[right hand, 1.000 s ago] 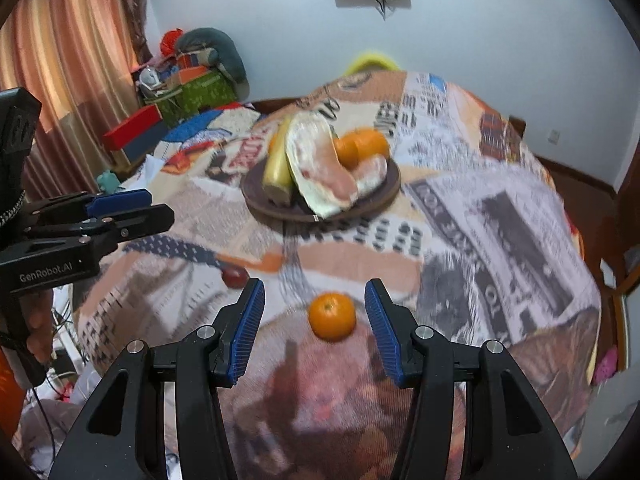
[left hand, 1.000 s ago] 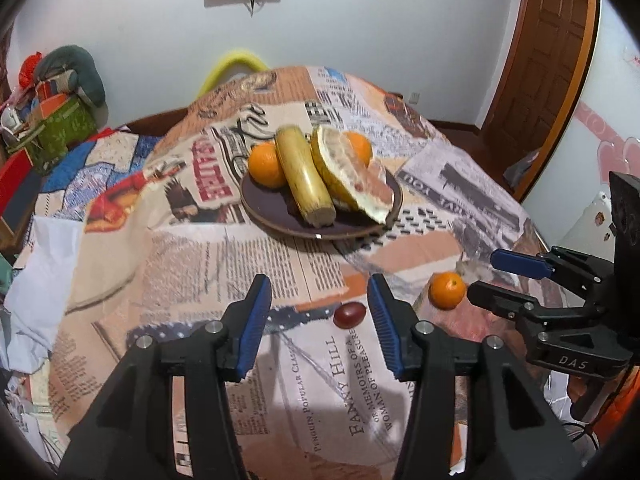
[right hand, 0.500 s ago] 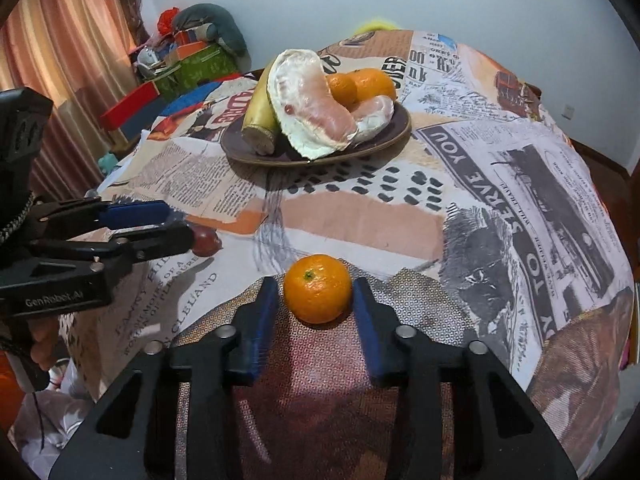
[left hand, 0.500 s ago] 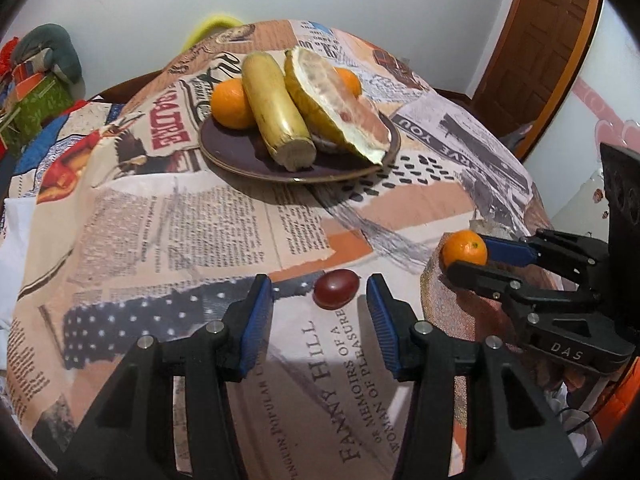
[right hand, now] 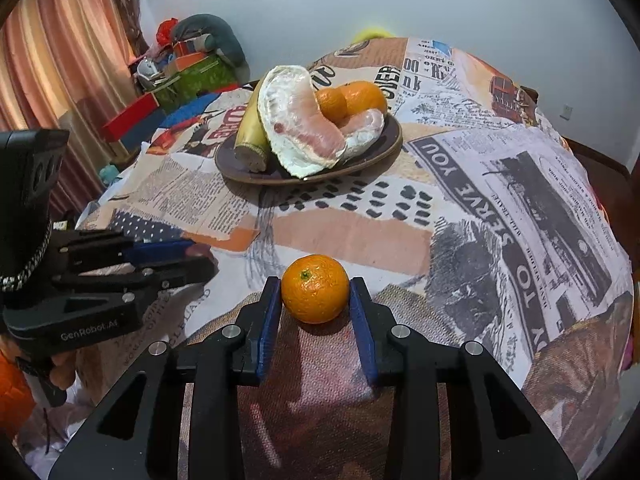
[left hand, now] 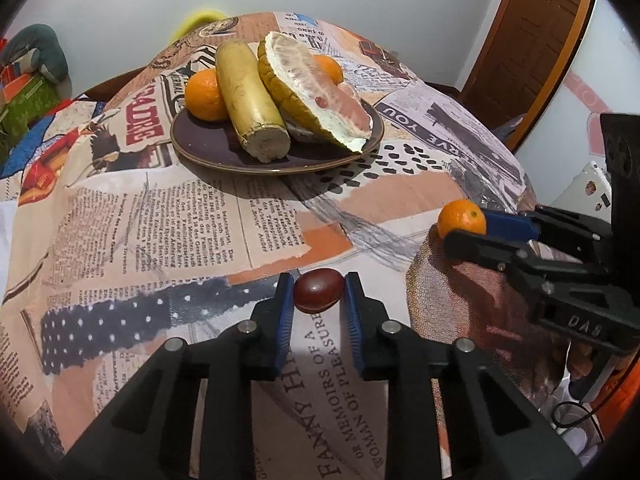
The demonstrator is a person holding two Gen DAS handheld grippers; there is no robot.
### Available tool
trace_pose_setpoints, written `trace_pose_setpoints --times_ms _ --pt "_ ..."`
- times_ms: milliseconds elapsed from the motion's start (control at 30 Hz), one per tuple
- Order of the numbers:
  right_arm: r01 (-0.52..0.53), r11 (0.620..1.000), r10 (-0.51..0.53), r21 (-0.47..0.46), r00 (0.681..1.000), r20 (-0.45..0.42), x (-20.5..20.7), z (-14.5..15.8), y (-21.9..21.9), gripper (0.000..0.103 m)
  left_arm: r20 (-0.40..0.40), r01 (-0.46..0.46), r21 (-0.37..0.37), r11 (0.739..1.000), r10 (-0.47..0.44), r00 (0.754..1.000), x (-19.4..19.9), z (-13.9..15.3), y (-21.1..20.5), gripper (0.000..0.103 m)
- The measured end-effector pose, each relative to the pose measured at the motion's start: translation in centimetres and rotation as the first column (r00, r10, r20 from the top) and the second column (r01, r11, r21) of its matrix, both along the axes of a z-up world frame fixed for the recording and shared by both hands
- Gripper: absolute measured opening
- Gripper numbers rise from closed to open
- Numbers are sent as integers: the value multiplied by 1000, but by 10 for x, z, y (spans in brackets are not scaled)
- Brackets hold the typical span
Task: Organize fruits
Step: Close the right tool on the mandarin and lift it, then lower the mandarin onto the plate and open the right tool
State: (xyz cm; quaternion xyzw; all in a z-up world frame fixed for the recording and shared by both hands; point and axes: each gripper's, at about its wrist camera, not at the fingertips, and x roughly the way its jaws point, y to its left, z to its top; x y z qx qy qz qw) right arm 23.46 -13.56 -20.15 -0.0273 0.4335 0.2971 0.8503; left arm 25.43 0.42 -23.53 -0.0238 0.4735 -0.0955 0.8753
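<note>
While both handheld grippers reach over a round table draped in a newspaper-print tablecloth (left hand: 132,216), each has its two blue-padded fingers closed in on a small fruit near the table's front edge. From the left wrist view, the left gripper (left hand: 318,293) has its fingers pressed against either side of a dark red, glossy, oval fruit (left hand: 319,290), possibly a plum or jujube, which sits on the cloth. To its right, the right gripper (left hand: 464,227) holds a small mandarin orange (left hand: 461,218). From the right wrist view, that mandarin orange (right hand: 315,288) sits between the right gripper's (right hand: 315,294) fingers, both pads touching its sides, with the fruit resting on the cloth. Farther back, near the middle of the table, a dark brown plate (left hand: 208,148) carries a yellow banana with a cut end (left hand: 250,102), a large peeled pomelo wedge (left hand: 316,92), and two more oranges (left hand: 204,94), one on each side of the pile. A wooden door (left hand: 532,28) stands at the right.
</note>
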Motion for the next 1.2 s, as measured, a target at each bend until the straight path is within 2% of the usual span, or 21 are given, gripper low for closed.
trace_pose_setpoints --times_ms 300,667,900,1200 --pt "26 999 -27 21 999 36 14 16 -3 31 56 -36 21 999 35 998 2 20 14 25" --pt "48 998 -53 47 993 106 43 41 -3 31 138 -105 38 994 99 986 25 45 45 25" --pt "61 997 -66 51 992 112 68 42 2 31 149 -118 39 992 111 983 49 43 53 25" --pt "34 999 -33 -3 994 102 93 26 19 31 138 -123 54 991 114 984 75 31 59 25"
